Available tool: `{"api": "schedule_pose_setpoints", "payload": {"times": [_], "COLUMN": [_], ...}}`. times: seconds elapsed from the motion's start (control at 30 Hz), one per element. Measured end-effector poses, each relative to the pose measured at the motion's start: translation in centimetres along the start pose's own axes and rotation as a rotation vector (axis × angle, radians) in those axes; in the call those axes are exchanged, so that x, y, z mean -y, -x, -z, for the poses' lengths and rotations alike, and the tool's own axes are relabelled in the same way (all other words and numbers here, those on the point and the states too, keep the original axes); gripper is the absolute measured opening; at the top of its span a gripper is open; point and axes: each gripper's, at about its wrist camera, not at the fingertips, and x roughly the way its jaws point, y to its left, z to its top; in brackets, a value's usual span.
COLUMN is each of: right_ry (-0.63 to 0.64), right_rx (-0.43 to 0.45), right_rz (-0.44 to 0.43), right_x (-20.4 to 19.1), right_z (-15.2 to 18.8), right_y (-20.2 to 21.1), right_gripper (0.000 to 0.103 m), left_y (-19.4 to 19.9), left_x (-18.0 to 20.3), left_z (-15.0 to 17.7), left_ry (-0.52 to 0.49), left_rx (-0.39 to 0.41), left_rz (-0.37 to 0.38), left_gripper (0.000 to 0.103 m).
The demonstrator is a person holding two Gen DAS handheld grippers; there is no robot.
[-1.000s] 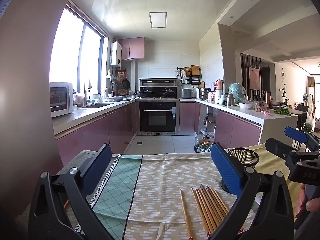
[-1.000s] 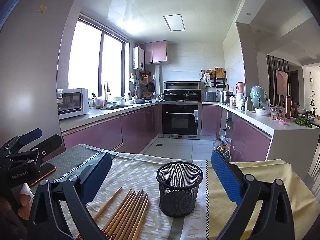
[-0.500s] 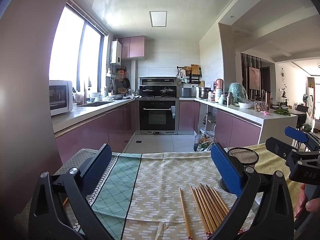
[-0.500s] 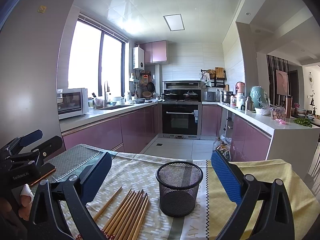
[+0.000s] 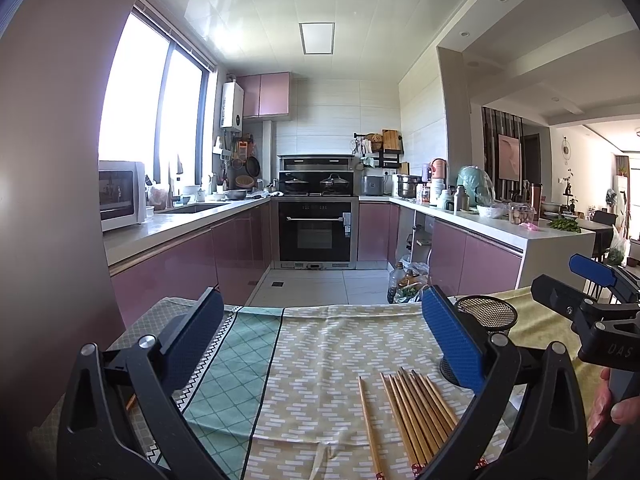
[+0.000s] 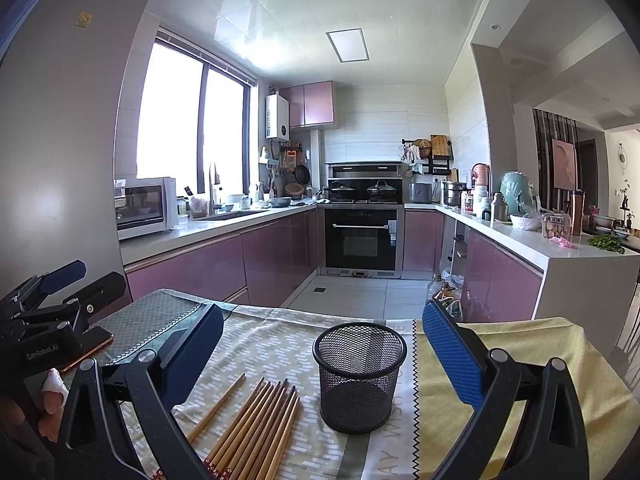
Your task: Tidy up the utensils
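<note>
Lying between spread right claw (image 6: 320, 356) fingers: chopsticks (image 6: 256, 424), mesh cup (image 6: 359, 376).

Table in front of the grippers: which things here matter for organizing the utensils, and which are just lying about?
For the job:
- wooden chopsticks, lying flat in a bunch, one apart
- black mesh holder, upright, empty
- left gripper and right gripper, both open

Lying about:
- phone at the table's left edge
- patterned tablecloths
</note>
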Motion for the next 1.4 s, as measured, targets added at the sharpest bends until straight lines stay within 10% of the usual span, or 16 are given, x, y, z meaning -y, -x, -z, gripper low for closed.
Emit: {"api": "schedule_pose_setpoints", "payload": {"times": [1.4], "right_ry": [-0.013], "right_rx": [-0.011], "right_rz": [-0.003], "right_x": [0.27], "right_z": [0.19], "right_y": [-0.10], "right_gripper": [0.096], "left_y": [-0.06], "left_x": [-0.02], "left_z": [0.02], "left_ry": [-0.001], "left_rx": [0.001], "left_rz": [-0.001], "left_gripper": [0.098]}}
